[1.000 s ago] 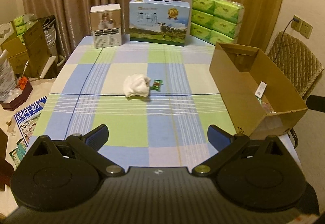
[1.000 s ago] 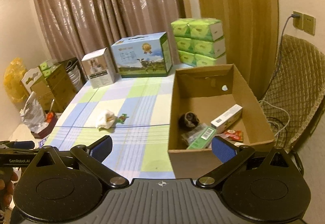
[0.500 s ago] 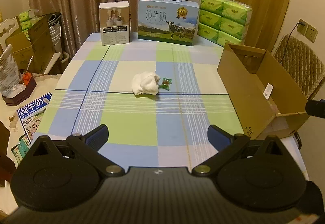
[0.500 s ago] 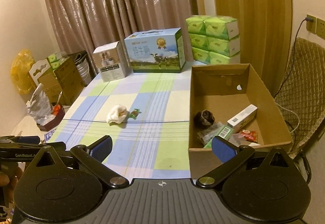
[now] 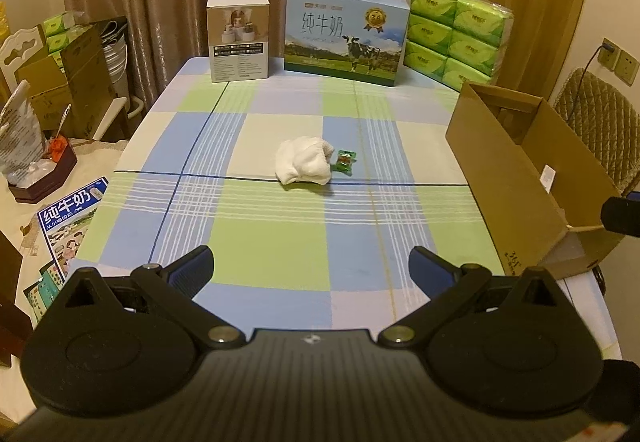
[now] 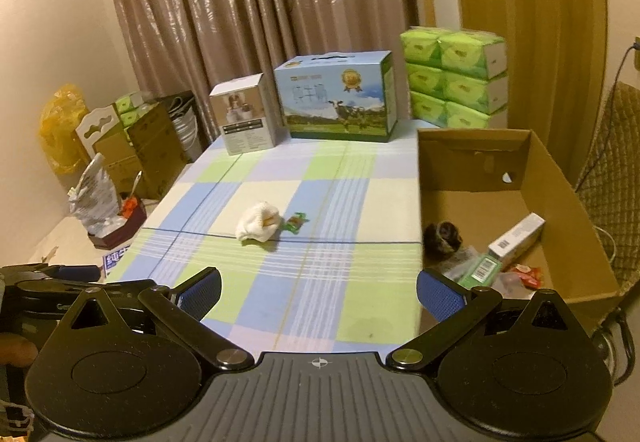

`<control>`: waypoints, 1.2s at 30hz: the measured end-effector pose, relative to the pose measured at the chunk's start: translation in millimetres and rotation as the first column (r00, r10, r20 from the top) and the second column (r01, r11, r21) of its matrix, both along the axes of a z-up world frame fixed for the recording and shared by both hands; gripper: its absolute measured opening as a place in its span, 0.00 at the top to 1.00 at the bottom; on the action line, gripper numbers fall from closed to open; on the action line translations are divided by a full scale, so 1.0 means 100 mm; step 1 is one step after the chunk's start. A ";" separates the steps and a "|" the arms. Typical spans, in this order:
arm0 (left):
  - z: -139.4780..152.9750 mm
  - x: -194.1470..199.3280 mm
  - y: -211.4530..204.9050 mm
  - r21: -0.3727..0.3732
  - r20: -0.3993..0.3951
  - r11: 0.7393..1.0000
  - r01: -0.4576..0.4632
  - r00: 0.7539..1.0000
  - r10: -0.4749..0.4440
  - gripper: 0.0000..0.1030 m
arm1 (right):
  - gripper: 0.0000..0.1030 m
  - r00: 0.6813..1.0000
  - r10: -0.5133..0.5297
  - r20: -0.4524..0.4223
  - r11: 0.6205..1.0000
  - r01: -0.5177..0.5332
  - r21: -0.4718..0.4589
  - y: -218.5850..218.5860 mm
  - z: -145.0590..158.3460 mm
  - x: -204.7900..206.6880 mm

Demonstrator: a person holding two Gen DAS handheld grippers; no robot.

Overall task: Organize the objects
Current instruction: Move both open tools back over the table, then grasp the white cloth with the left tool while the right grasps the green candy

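Both my left gripper and right gripper are wide open and empty, so next I grab the white cloth mid-frame for the box.

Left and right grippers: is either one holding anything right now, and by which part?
Nothing is held. The left gripper and right gripper are both open and empty; the white cloth and green candy lie untouched on the table.
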State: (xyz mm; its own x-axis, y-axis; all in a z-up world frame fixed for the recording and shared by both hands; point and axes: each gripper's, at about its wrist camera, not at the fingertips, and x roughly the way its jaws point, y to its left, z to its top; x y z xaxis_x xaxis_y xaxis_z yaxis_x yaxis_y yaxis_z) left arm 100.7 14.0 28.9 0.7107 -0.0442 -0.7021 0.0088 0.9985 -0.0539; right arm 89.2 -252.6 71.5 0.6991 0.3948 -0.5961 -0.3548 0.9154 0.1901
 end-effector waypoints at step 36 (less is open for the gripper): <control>-1.34 1.66 0.02 0.208 0.077 0.941 0.268 0.954 -0.289 0.16 | 0.43 0.991 0.035 -0.130 0.998 -0.041 -0.039 0.95 -1.51 1.92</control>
State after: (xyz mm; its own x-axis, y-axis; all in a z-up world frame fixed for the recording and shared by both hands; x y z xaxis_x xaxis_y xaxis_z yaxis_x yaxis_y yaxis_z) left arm 267.1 15.6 -104.7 0.7592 -0.1220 -0.6394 0.2834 0.9463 0.1559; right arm 281.6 -157.8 -79.8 0.6004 0.3925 -0.6968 -0.3643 0.9099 0.1986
